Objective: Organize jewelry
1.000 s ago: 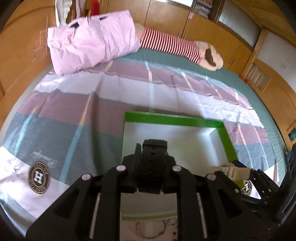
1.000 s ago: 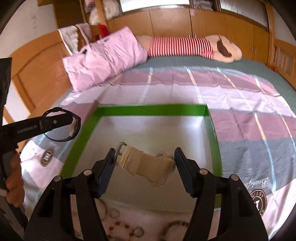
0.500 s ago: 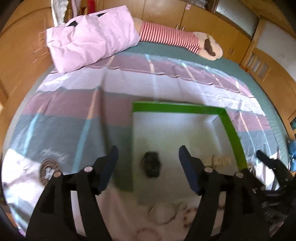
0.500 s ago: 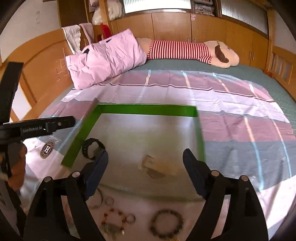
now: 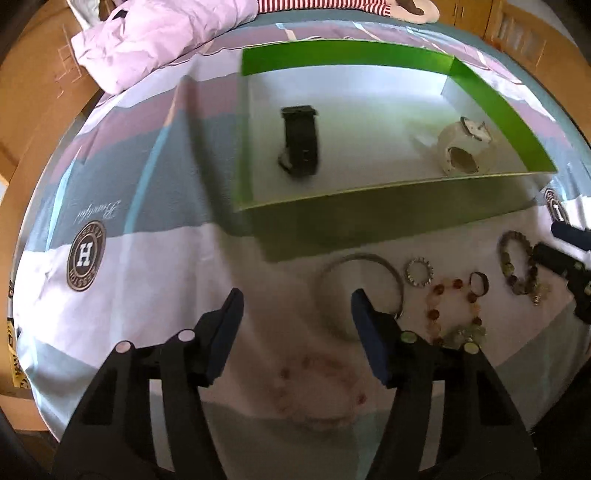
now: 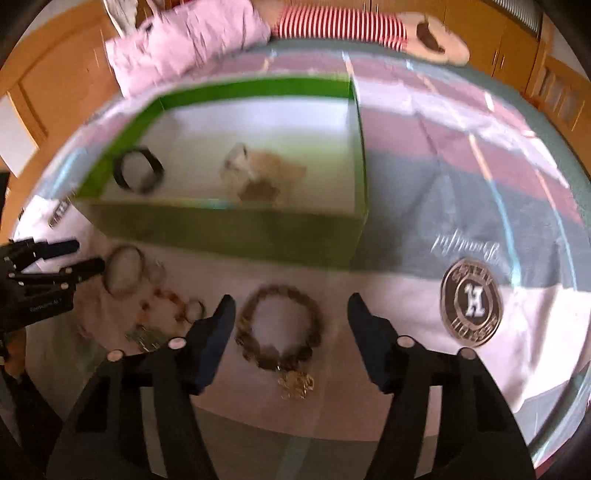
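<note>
A green box (image 5: 388,206) (image 6: 229,229) lies on the bed. Inside it lie a black watch (image 5: 300,140) (image 6: 137,175) and a cream watch (image 5: 461,147) (image 6: 255,173). In front of the box lie a silver bangle (image 5: 360,266), a small beaded ring (image 5: 418,271), an orange bead bracelet (image 5: 454,314) and a dark bead bracelet (image 5: 517,267) (image 6: 280,328). My left gripper (image 5: 295,317) is open and empty above the sheet, left of the bangle. My right gripper (image 6: 290,325) is open and empty, its fingers either side of the dark bead bracelet.
A pink pillow (image 5: 159,33) and a striped plush toy (image 6: 343,26) lie at the far end of the bed. Wooden cabinets stand behind. A round H logo (image 5: 85,256) (image 6: 472,295) is printed on the sheet. A faint pink bead bracelet (image 5: 321,391) lies near me.
Both grippers let go of their watches, which now lie in the box. Both grippers have pulled back and tilted down over the loose jewelry in front of the box.
</note>
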The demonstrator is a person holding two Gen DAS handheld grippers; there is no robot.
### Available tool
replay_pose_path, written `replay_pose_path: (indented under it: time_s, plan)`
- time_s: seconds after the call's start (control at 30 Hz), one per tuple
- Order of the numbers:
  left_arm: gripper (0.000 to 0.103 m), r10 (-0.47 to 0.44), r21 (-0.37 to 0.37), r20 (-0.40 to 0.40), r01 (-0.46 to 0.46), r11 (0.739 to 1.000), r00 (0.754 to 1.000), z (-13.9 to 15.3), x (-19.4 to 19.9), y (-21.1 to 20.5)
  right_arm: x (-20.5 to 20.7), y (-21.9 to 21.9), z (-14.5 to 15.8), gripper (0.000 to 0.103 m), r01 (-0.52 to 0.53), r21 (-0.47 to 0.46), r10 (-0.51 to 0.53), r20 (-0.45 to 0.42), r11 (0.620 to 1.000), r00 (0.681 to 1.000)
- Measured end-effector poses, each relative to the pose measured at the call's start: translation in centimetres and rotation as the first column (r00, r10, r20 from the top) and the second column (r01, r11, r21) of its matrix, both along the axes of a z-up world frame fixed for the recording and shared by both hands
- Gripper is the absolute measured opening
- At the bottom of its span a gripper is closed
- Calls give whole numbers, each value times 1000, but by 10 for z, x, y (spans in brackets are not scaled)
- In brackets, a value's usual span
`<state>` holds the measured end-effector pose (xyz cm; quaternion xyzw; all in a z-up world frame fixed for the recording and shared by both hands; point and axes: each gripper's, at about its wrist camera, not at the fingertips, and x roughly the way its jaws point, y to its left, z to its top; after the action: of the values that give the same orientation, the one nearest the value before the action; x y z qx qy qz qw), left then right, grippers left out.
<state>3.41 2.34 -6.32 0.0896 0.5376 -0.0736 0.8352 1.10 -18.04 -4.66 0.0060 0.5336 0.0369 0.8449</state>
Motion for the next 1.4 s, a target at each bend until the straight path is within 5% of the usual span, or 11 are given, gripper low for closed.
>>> replay_pose_path:
  time_s: [0.2,0.27,0.33,0.4,0.73,0.8,0.87,0.97,1.4]
  plan:
    - [62,18,-38,-75,-21,999,997,-14,10,1,5,12,-29,60,-8,-65,4,-67,998,998]
    - [62,25,-43,-82,-29,999,996,-15,10,2,4,19,-28,48,-34,-75,30,-49,997,998]
    - [62,26,-39,-84,-29,999,996,-15,10,1,3,26,-25,17,-56,-64,54,-33,996,998]
    - [62,32,-38,-92,-36,999,995,-17,10,2,1,31,-23,8,-76,-52,75,-14,996,997]
    - [61,24,-12,-76,-25,1000,997,-22,14,5,-12,47,-7,8,-133,16,132,71,991,989]
    - [51,26,-22,-71,-27,999,997,-21,14,7,-14,49,-5,8,-132,13,130,65,991,989]
    - [19,32,-16,-55,-33,999,998,-18,8,1,-12,49,-6,8,-132,6,132,59,991,990]
    - [7,38,-17,-36,-39,999,999,-11,8,3,-10,48,-8,7,-129,1,128,54,992,990]
    - [4,43,29,40,-45,999,998,8,-5,2,-11,40,9,8,-127,83,114,147,988,983]
